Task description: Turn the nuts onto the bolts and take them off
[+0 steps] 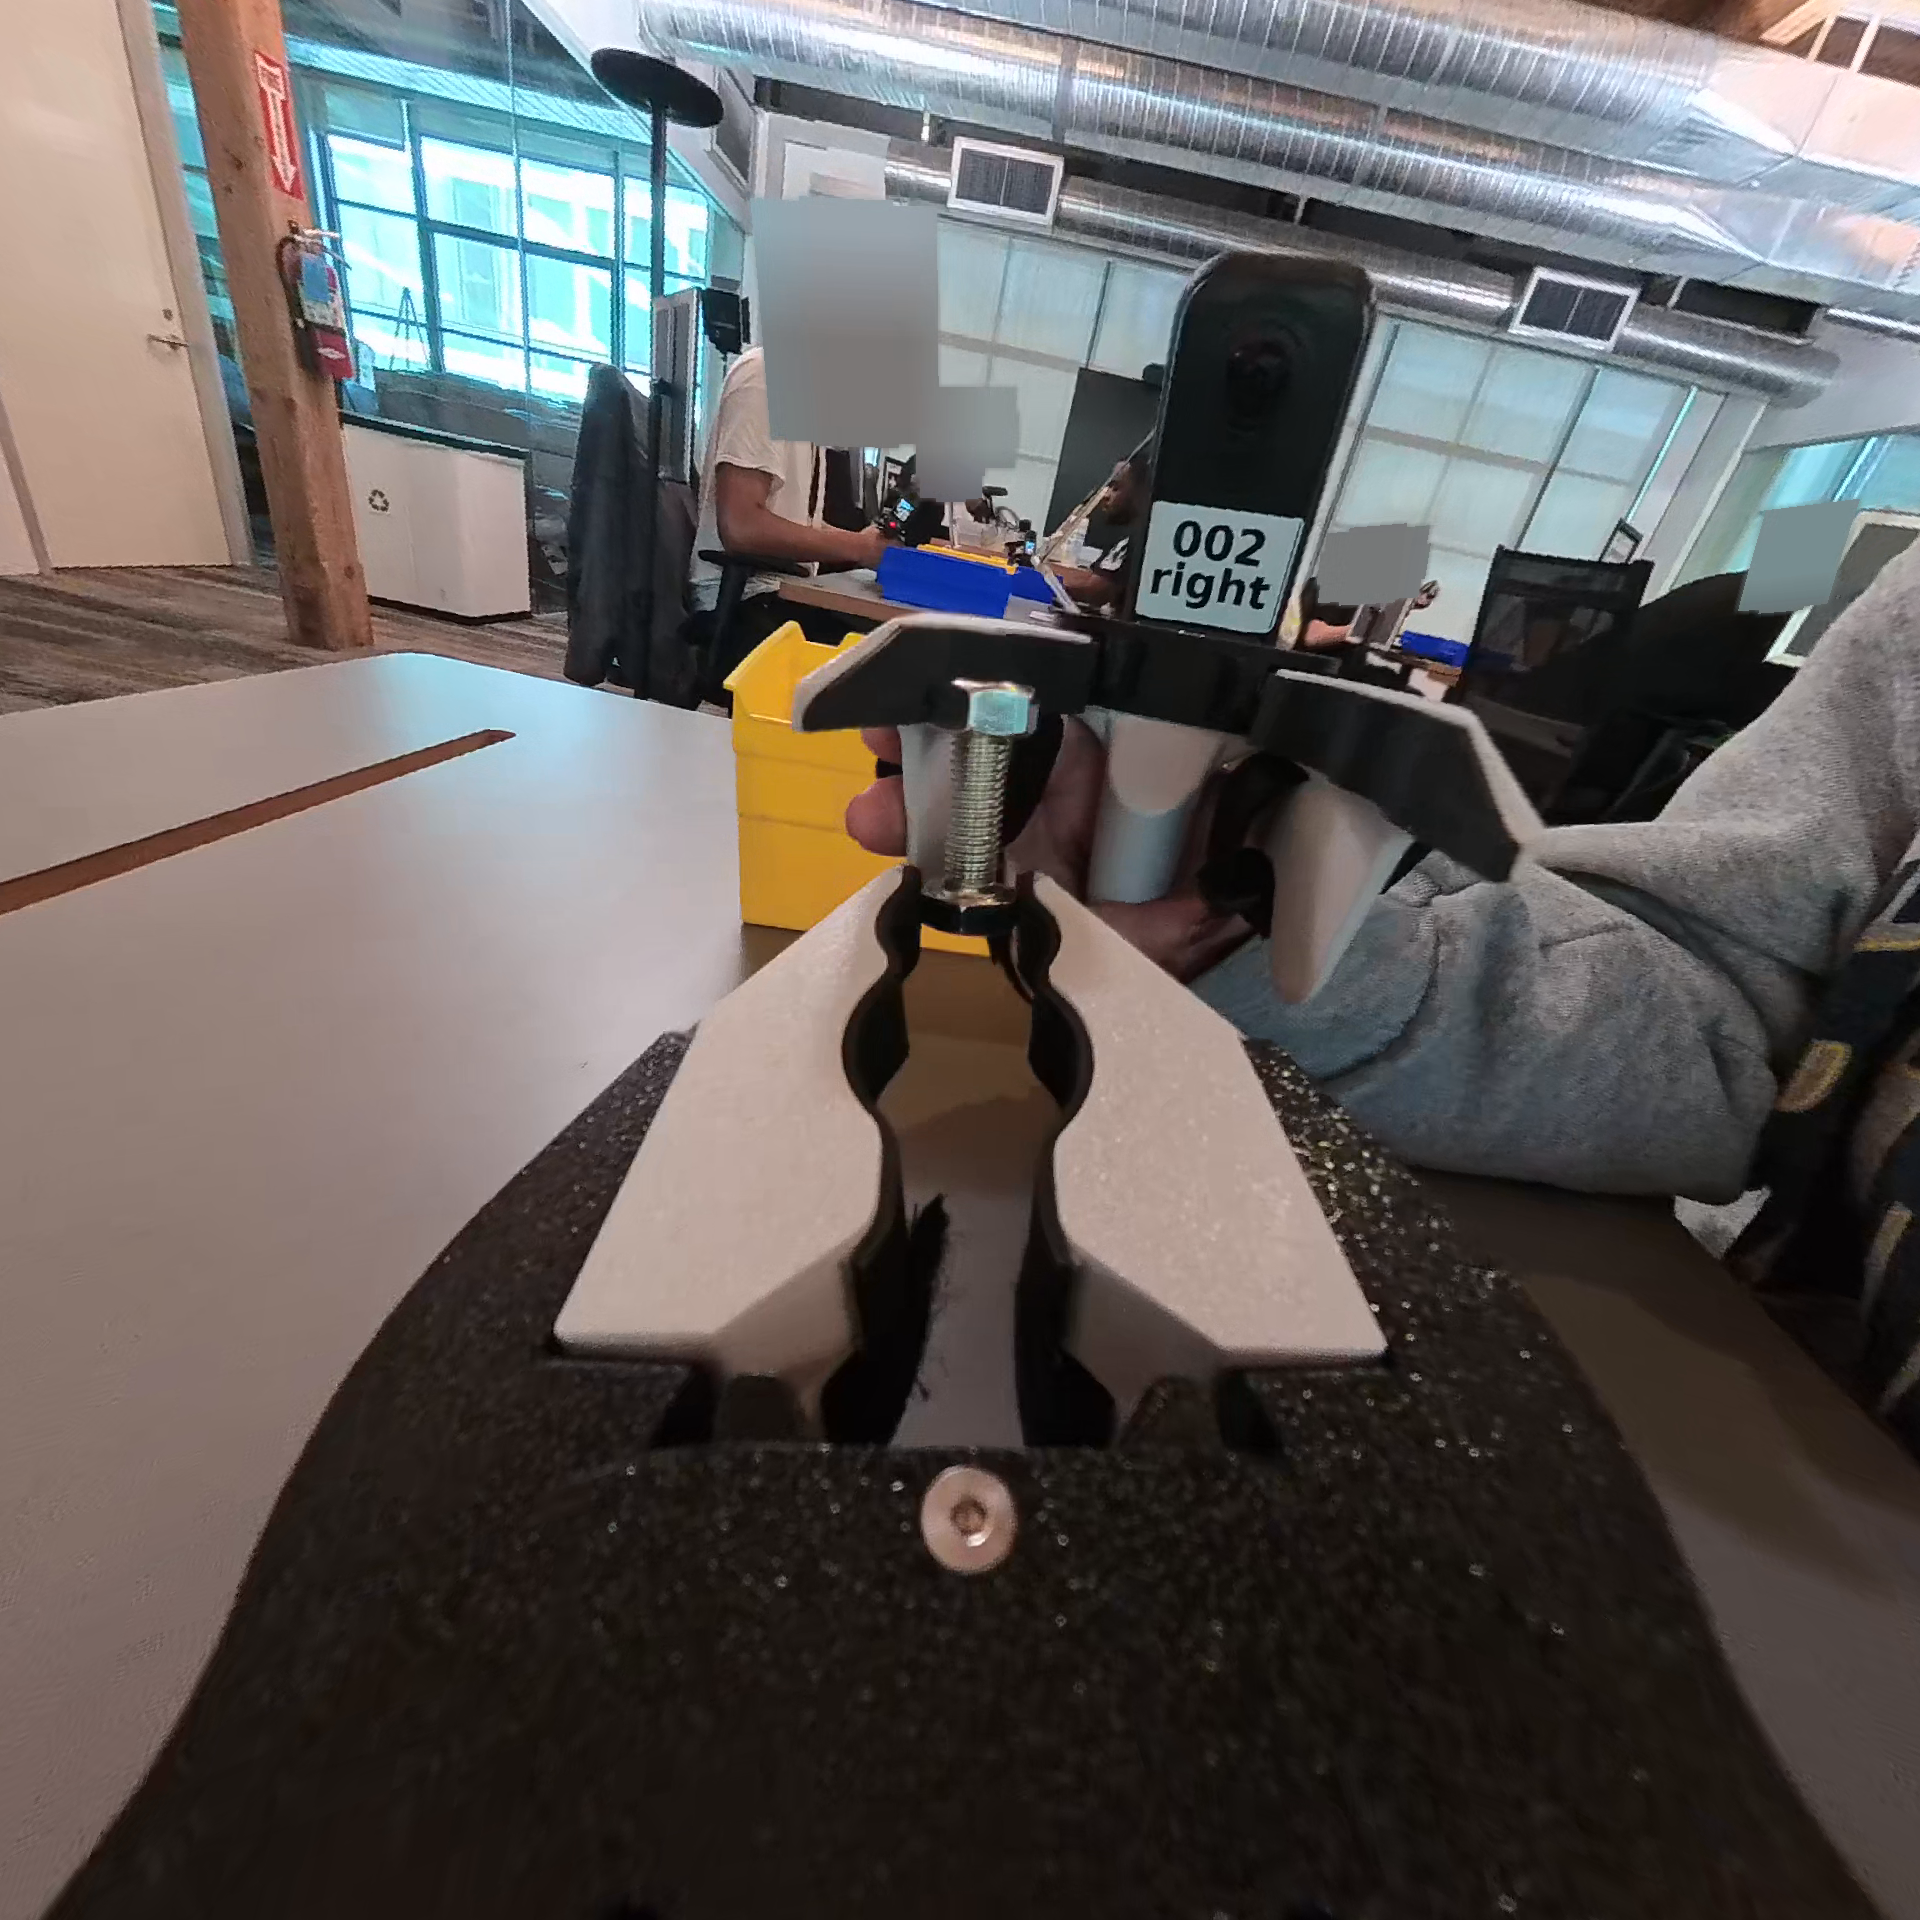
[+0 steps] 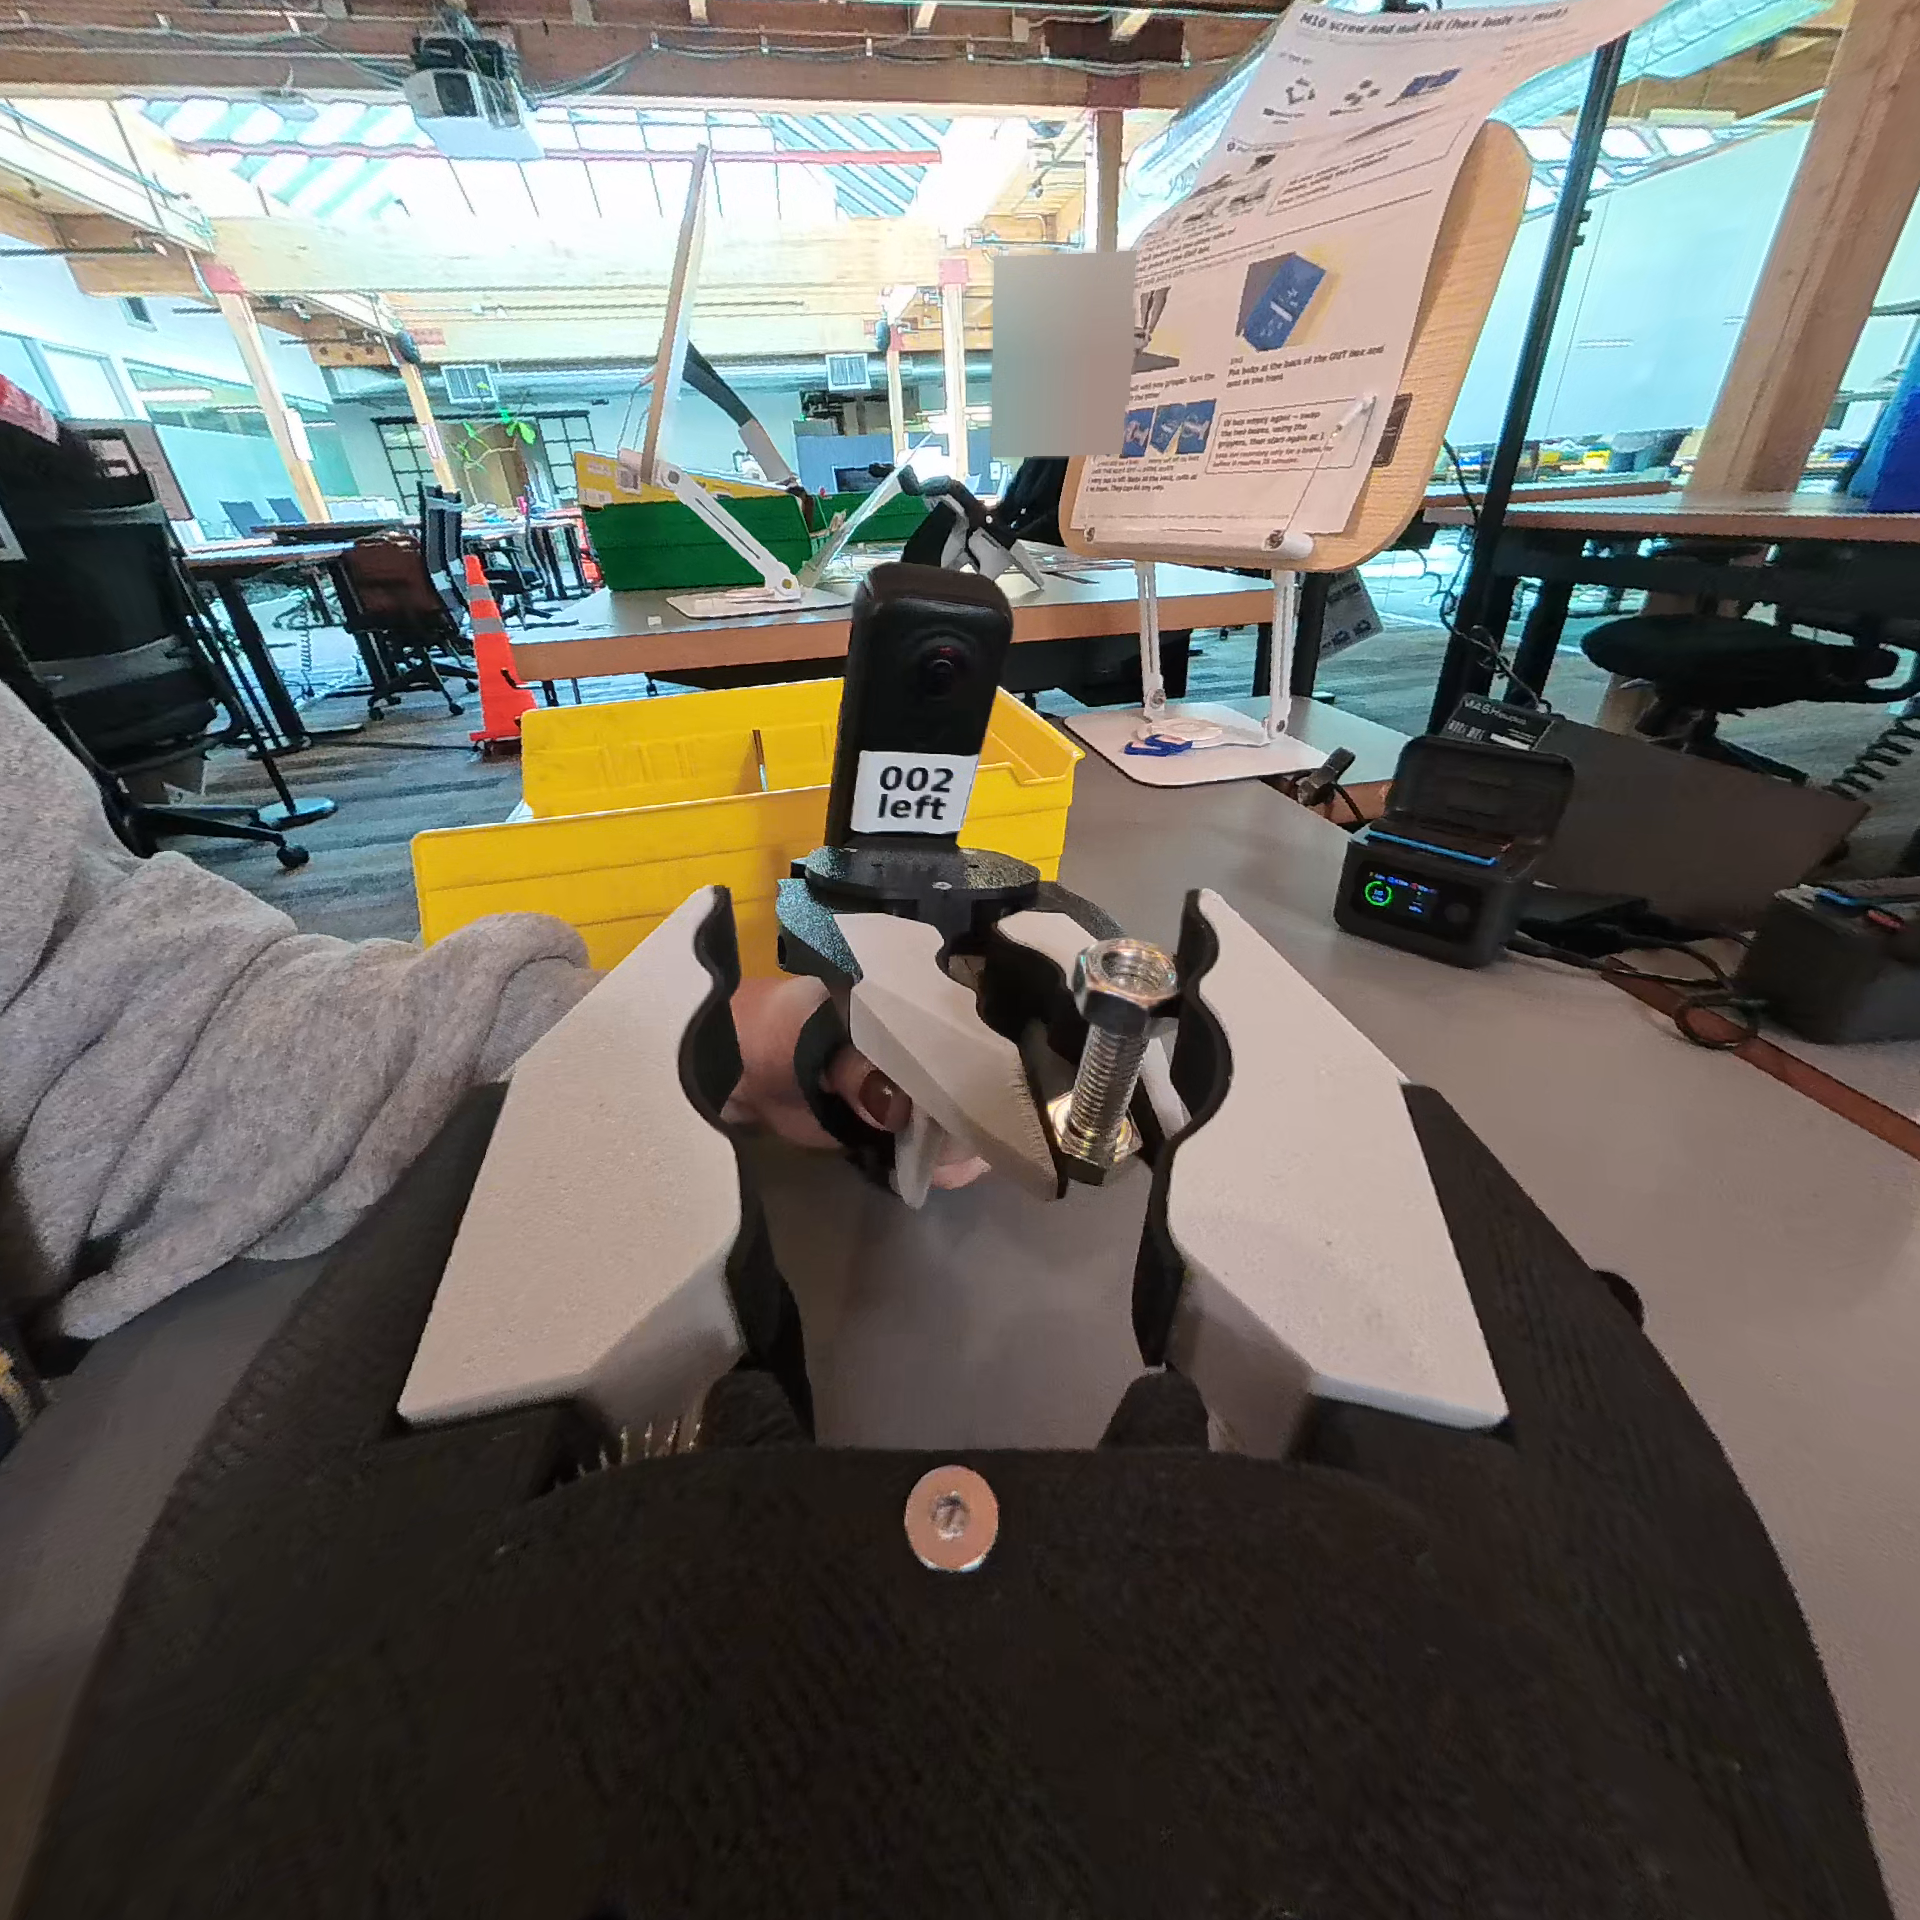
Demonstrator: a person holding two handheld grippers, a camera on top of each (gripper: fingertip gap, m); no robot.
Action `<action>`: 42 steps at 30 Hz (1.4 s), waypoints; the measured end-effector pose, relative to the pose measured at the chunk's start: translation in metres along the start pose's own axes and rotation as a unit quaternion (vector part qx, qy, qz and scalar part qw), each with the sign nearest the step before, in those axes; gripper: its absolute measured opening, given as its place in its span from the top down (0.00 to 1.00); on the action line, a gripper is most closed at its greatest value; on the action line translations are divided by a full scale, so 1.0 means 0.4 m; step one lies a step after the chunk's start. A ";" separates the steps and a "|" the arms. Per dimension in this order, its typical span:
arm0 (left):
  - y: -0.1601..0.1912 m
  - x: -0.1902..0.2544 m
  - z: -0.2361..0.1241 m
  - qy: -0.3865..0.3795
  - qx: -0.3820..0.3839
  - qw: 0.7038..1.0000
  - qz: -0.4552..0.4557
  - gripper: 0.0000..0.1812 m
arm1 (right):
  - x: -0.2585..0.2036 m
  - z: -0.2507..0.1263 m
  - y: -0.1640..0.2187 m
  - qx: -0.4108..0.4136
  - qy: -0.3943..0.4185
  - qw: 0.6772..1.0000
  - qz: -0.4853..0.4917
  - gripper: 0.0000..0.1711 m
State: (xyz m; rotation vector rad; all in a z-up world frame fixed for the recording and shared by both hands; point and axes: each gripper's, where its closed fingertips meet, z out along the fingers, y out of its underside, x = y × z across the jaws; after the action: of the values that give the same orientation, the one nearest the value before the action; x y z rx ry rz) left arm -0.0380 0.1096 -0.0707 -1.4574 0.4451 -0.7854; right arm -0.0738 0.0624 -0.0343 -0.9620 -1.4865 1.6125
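A silver bolt (image 1: 977, 805) stands upright between the two grippers, with its head at the bottom. My left gripper (image 1: 971, 899) is shut on the bolt's head and holds it above the table; it also shows in the right wrist view (image 2: 1075, 1158). A silver hex nut (image 1: 1000, 712) sits on the top end of the thread and also shows in the right wrist view (image 2: 1127, 977). My right gripper (image 2: 956, 920) is wide open around the bolt (image 2: 1103, 1070). The nut is close to its right-hand finger (image 2: 1278, 1122), and I cannot tell whether they touch.
A yellow bin (image 2: 665, 831) with a divider stands on the grey table (image 1: 312, 1039) just behind the grippers. A wooden stand with an instruction sheet (image 2: 1288, 312) and a black device with a lit screen (image 2: 1444, 883) are at the right. People sit at desks in the background. There is about 6 centimetres between the tips of the two grippers.
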 end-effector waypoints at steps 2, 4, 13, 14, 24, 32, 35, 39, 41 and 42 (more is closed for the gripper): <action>0.002 -0.001 0.001 -0.003 -0.002 1.000 0.002 0.91 | 0.003 -0.002 0.002 -0.001 0.002 1.000 0.000 0.51; 0.001 -0.003 0.001 -0.007 -0.002 1.000 0.004 0.91 | 0.005 -0.004 0.003 -0.002 0.004 1.000 -0.001 0.51; -0.020 -0.024 -0.019 -0.029 0.024 0.999 0.004 0.91 | 0.014 -0.017 -0.001 0.006 0.012 1.000 -0.003 0.52; -0.023 -0.034 -0.025 -0.041 0.026 0.999 0.005 0.91 | 0.016 -0.020 -0.002 0.007 0.014 1.000 -0.003 0.53; 0.005 -0.005 0.002 -0.009 -0.008 1.000 0.007 0.91 | 0.034 -0.007 0.015 0.003 0.032 0.999 0.011 0.51; -0.005 -0.027 -0.007 -0.034 0.008 0.999 0.000 0.91 | 0.021 0.007 0.025 -0.003 0.022 1.000 0.007 0.50; -0.023 -0.065 -0.036 -0.076 0.030 0.997 -0.003 0.91 | 0.030 -0.008 0.021 0.003 0.023 1.000 0.014 0.52; -0.024 -0.056 -0.037 -0.060 0.030 0.998 -0.011 0.91 | 0.043 -0.009 0.019 0.009 0.040 0.999 0.010 0.50; -0.005 -0.026 -0.011 -0.027 0.007 1.000 -0.013 0.91 | 0.038 -0.001 0.022 0.007 0.036 0.999 0.010 0.49; 0.005 -0.012 0.002 -0.010 -0.005 1.000 -0.016 0.91 | 0.034 0.004 0.025 0.006 0.033 0.999 0.009 0.48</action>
State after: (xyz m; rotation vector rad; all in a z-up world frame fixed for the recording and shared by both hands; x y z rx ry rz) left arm -0.0400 0.1134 -0.0736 -1.4829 0.4119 -0.7945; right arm -0.0817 0.0732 -0.0449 -1.0165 -1.4261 1.5848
